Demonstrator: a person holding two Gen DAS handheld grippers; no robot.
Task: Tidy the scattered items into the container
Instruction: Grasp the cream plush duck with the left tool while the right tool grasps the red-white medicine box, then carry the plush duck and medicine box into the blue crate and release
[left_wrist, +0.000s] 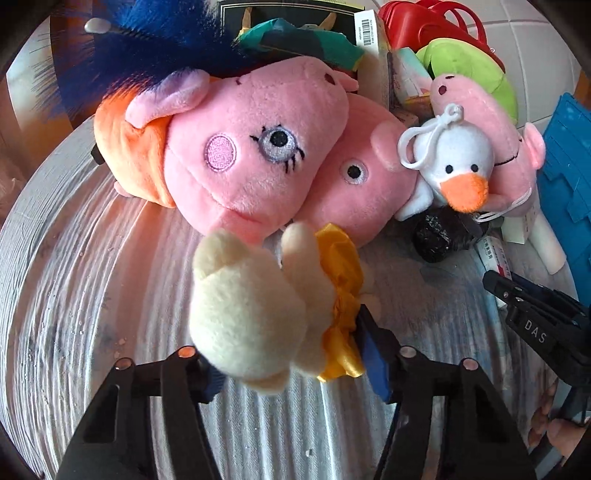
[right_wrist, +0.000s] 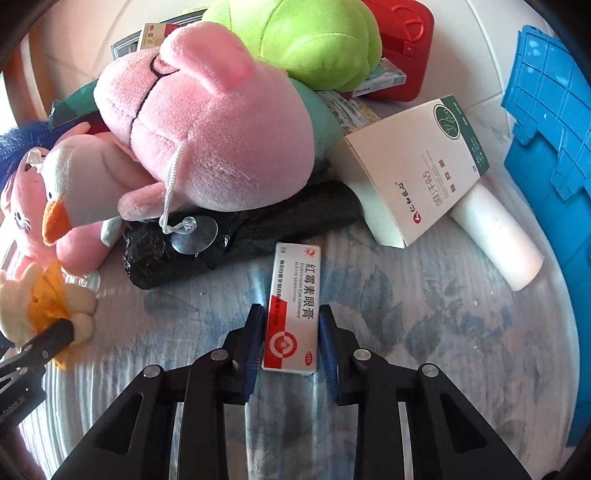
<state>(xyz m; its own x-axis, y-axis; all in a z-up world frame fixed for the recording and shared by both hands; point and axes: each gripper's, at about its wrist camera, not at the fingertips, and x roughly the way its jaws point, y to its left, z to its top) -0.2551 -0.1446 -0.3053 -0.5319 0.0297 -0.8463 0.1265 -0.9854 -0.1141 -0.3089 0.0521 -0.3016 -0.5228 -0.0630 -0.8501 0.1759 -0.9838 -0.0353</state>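
My left gripper (left_wrist: 291, 343) is shut on a cream plush toy with a yellow ribbon (left_wrist: 251, 306), held just above the striped cloth; it also shows at the left edge of the right wrist view (right_wrist: 44, 306). My right gripper (right_wrist: 291, 317) straddles a small red-and-white ointment box (right_wrist: 293, 310) lying on the cloth, fingers (right_wrist: 327, 332) close on both sides with small gaps. The blue container (right_wrist: 546, 147) stands at the far right, also in the left wrist view (left_wrist: 569, 155). My right gripper appears at the right of the left wrist view (left_wrist: 532, 306).
A pile of plush lies ahead: two big pink pigs (left_wrist: 251, 147), a white duck (left_wrist: 454, 162), a smaller pink pig (right_wrist: 207, 122), a green plush (right_wrist: 314, 40). A black bag (right_wrist: 240, 236), white carton (right_wrist: 417, 170), white tube (right_wrist: 498, 236) and red case (right_wrist: 402, 44) lie nearby.
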